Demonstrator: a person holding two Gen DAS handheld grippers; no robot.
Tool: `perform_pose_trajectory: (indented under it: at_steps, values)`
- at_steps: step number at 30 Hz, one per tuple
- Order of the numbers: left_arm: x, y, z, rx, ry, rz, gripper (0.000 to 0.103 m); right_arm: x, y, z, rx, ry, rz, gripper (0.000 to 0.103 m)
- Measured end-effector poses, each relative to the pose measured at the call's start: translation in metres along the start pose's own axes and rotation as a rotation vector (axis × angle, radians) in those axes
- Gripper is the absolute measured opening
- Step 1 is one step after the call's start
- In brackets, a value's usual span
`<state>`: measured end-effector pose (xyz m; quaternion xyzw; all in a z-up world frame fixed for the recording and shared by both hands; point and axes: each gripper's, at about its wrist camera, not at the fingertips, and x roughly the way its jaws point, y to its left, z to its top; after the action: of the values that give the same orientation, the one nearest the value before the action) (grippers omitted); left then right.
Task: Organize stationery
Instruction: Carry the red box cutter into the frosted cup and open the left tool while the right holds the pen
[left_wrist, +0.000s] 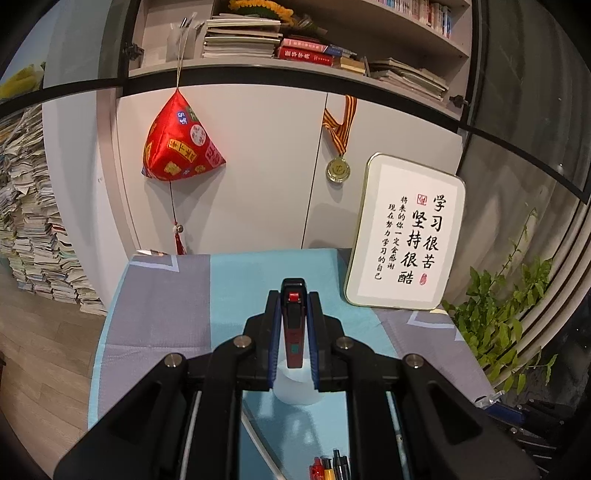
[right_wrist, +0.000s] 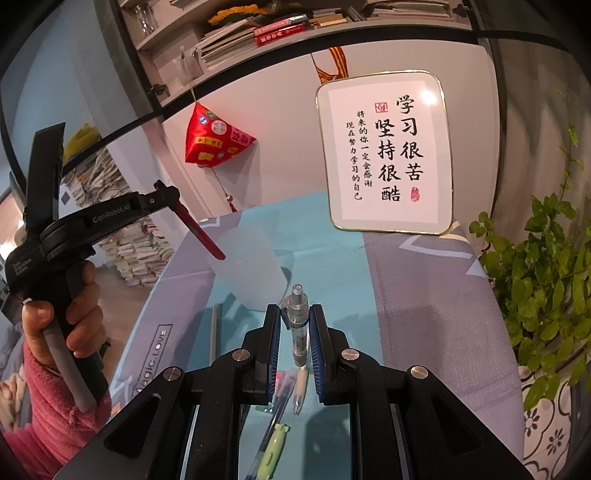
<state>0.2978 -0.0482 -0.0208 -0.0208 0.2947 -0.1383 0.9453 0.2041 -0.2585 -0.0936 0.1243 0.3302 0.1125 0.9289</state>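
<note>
Two pens are in hand at once. The left claw (left_wrist: 294, 325) is clenched on a dark red utility-knife-shaped pen with a red slider (left_wrist: 294, 332), holding it above the translucent white plastic cup (left_wrist: 297, 389) that stands on the desk covered by a teal and grey cloth (left_wrist: 166, 314). In the right wrist view the same red tool (right_wrist: 201, 232) slants down with its tip at the cup's (right_wrist: 251, 269) rim, so the step in hand reads as dropping it into the cup. Whether the tip is already inside the rim cannot be told.

The right claw (right_wrist: 294, 332) grasps a clear-barrelled click pen with a grey plunger (right_wrist: 298, 325), held upright just in front of the cup. Under it, more stationery lies on the desk: a cream-barrelled pen (right_wrist: 300, 387), a blue gel pen with a green cap (right_wrist: 271, 439) and a grey pencil-like stick (right_wrist: 214, 328). A small cluster of pen tips (left_wrist: 330, 467) shows at the bottom of the left wrist view.

The next move likely calls for lowering the red tool straight over the cup's mouth and loosening the left claw only once the tip is well inside, since the light cup may tip if struck on its wall. The clear pen would then follow, and the loose pens after that.
</note>
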Motion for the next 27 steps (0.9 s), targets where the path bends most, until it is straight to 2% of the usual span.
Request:
perform_pose_trajectory:
  at_steps: [11,27]
  values:
    - [0.01,-0.001,-0.014,0.024,0.049,0.005,0.011,0.001,0.002,0.0,0.001,0.005,0.01,0.017]
    - [0.035,0.002,-0.035,0.005,0.151,0.018,0.012,-0.014,0.008,-0.003,-0.007,-0.009,0.006,0.017]
